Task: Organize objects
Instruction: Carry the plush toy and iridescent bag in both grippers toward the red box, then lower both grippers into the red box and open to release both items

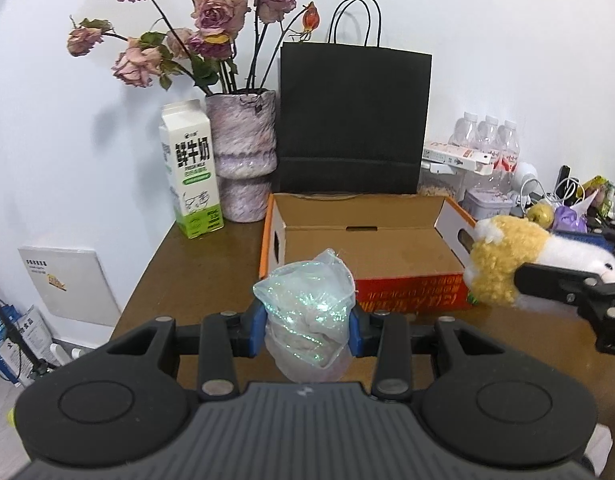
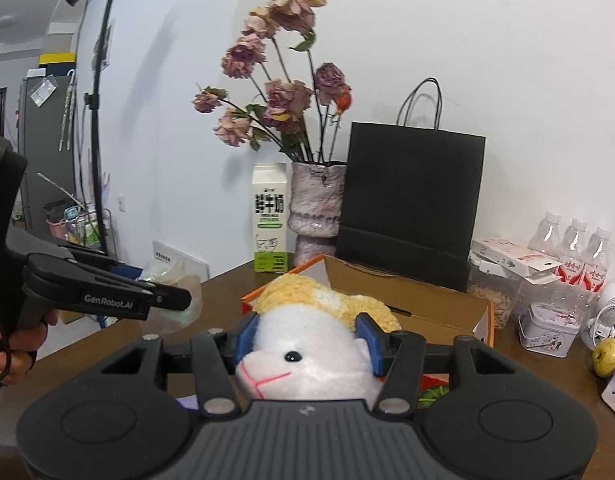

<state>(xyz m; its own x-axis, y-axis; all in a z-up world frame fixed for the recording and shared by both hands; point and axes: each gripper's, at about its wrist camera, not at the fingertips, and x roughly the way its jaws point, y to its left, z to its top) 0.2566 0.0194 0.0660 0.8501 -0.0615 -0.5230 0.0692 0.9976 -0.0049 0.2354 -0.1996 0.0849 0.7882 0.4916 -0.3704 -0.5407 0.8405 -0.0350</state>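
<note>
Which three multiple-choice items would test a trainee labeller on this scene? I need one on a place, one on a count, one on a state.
1. Where does the milk carton stand?
A. left of the vase
B. inside the box
C. on the floor

2. How many water bottles stand at the wall?
A. one
B. three
C. five

3. What is the right gripper doing?
A. hanging open and empty
B. clamping a plush toy
C. clamping the black bag

Answers:
A, the carton sits beside the vase on its left.
B, three capped bottles show.
B, the blue pads press the toy's head.
</note>
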